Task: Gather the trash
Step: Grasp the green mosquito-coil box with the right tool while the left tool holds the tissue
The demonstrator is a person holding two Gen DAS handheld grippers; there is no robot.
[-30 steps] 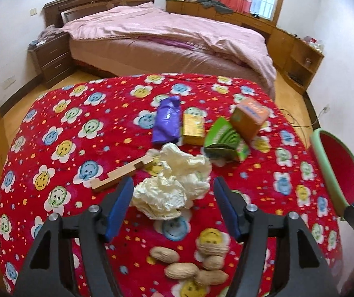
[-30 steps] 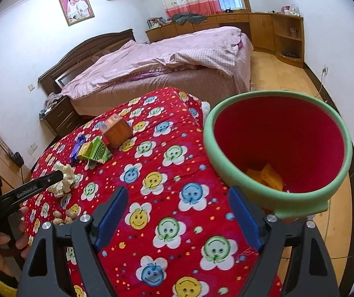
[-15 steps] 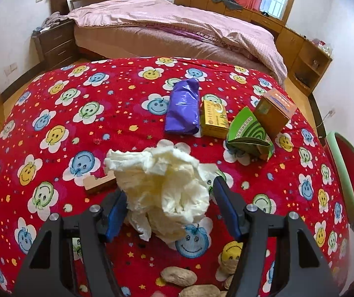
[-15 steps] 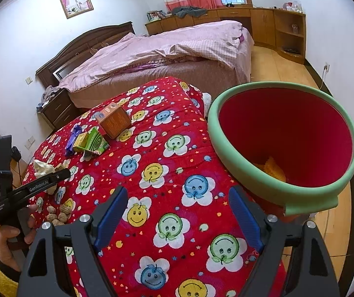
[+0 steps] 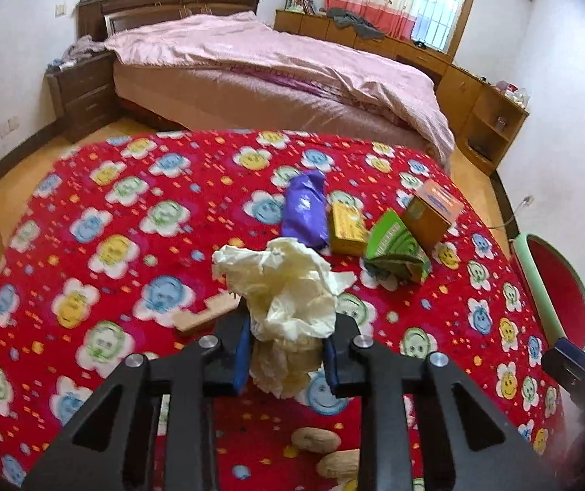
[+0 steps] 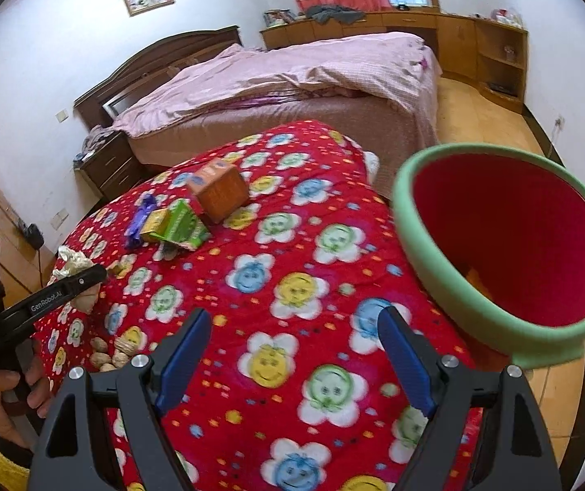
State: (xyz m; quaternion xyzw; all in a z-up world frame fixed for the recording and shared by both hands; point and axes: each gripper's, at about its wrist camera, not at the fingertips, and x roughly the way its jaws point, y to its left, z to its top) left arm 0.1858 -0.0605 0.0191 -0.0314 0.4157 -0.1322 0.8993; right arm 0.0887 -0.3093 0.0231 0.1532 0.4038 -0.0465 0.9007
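A crumpled cream paper wad sits between the blue pads of my left gripper; the jaws are closing and the pads press its sides. The right wrist view shows that gripper at the far left, in a person's hand, with the wad at its tip. My right gripper stands open over the red tablecloth with nothing between its fingers. The red bin with a green rim stands just right of it, off the table's edge, with yellow scraps inside.
On the cloth beyond the wad lie a purple wrapper, a yellow box, a green carton and an orange box. A wooden piece lies to the left, peanuts close below. A bed stands behind.
My left gripper moved forward around the paper wad and its jaws drew in onto it. The right gripper shifted a little, so the bin now sits further right in its view.
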